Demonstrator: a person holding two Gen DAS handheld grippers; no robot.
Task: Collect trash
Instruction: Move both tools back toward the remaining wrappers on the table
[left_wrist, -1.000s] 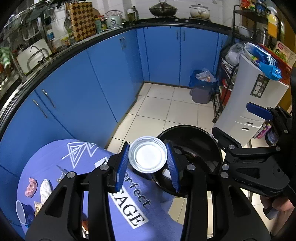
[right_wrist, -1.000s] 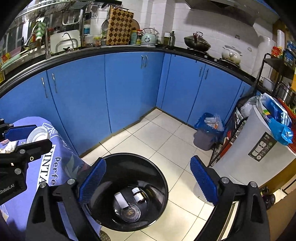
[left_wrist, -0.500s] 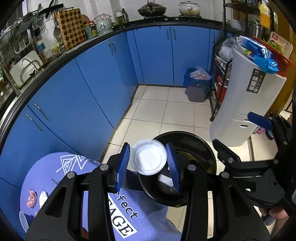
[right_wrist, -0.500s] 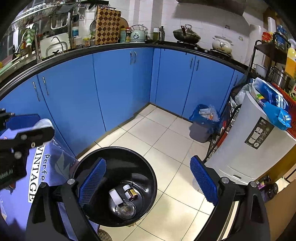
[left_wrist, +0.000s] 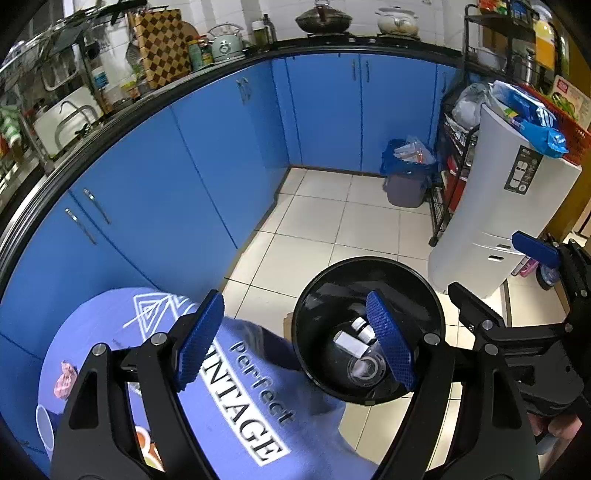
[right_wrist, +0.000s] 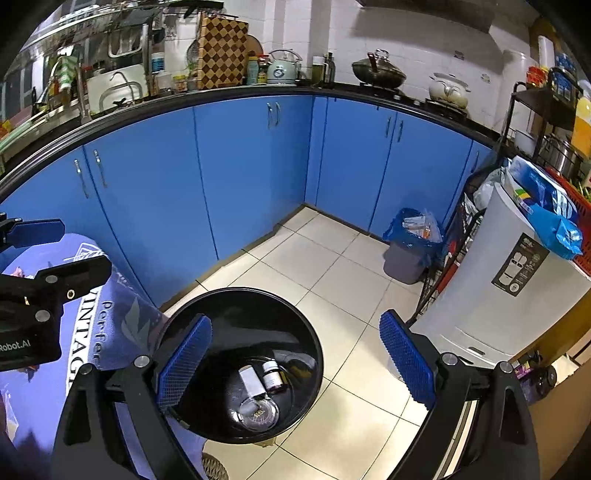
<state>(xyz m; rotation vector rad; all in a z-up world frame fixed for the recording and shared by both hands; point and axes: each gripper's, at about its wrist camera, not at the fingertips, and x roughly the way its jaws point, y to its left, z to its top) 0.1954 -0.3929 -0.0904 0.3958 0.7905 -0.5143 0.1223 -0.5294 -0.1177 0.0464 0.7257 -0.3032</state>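
Observation:
My left gripper (left_wrist: 295, 295) hangs above the table edge and the black round bin (left_wrist: 369, 259). Its jaws are opening and nothing is between them. In the bottom of the bin (right_wrist: 243, 290) lie a small white box (right_wrist: 252, 380), a little brown bottle (right_wrist: 272, 376) and a clear round dish (right_wrist: 258, 410). My right gripper (right_wrist: 295, 319) stands open over the same bin, holding nothing. The table's purple cloth (left_wrist: 122, 332) carries a pink crumpled wrapper (left_wrist: 64, 380) and a cup (left_wrist: 42, 424) at its left. I cannot make out the white lid anywhere.
Blue cabinets (left_wrist: 221, 155) curve round the tiled floor. A small grey bin with a blue bag (left_wrist: 406, 181) stands in the far corner, beside a wire rack and a white appliance (left_wrist: 495, 221). A hand (left_wrist: 554, 428) holds the right gripper's handle.
The left gripper's jaws have spread apart and the white round lid they held is gone from between them. Both grippers stay over the bin.

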